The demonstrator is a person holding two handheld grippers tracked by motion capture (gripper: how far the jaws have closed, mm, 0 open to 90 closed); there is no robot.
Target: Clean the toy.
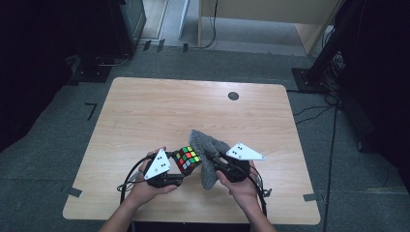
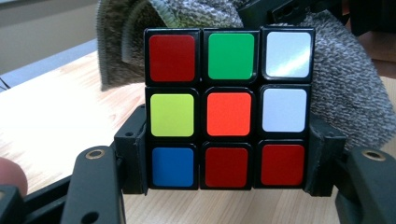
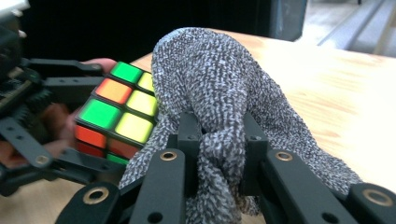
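We are clamping the puzzle cube (image 2: 229, 109) between the black pads (image 2: 133, 161) of our left gripper (image 1: 180, 170), which are pressing on its two side faces and holding it just above the table (image 1: 145, 111). Our right gripper (image 3: 219, 154) is pinching a bunched fold of the grey knitted cloth (image 3: 219, 88) between its closed jaws. The cloth is draping against the cube's far side, touching it. In the high view, cube and cloth are sitting together between our two hands near the table's front edge, with a small dark disc (image 1: 233, 95) lying well apart toward the far edge.
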